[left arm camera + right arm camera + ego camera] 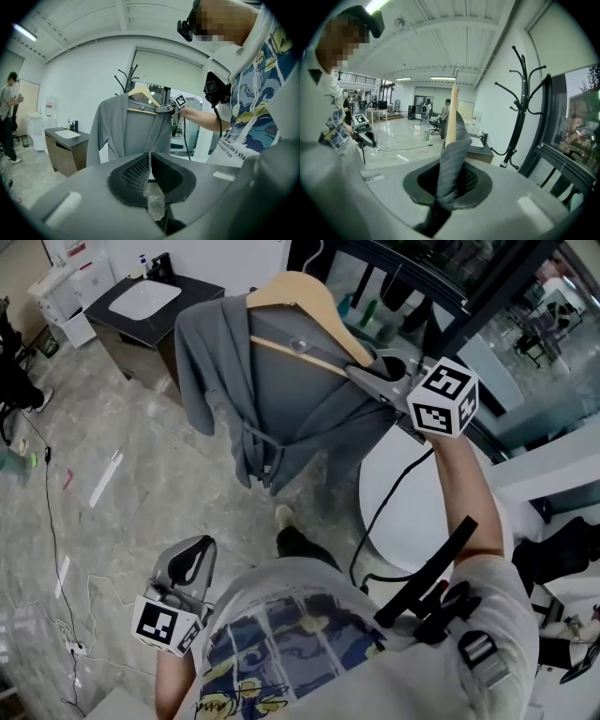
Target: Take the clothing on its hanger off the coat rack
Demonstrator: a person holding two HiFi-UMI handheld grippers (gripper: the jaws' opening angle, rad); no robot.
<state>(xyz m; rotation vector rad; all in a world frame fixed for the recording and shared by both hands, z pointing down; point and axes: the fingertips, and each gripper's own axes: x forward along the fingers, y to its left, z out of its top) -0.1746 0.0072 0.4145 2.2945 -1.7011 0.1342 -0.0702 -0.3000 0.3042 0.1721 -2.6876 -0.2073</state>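
Note:
A grey garment hangs on a wooden hanger, held up in front of me. My right gripper is shut on the hanger's right shoulder end, with grey cloth and the wooden bar pinched between its jaws. The black coat rack stands to the right in the right gripper view, apart from the hanger. In the left gripper view its prongs show behind the garment. My left gripper hangs low at my left side, its jaws shut with nothing between them.
A dark cabinet with a white sink stands at the back left. A white round table is just below the garment on the right. Cables lie on the marble floor. Far left, a person stands.

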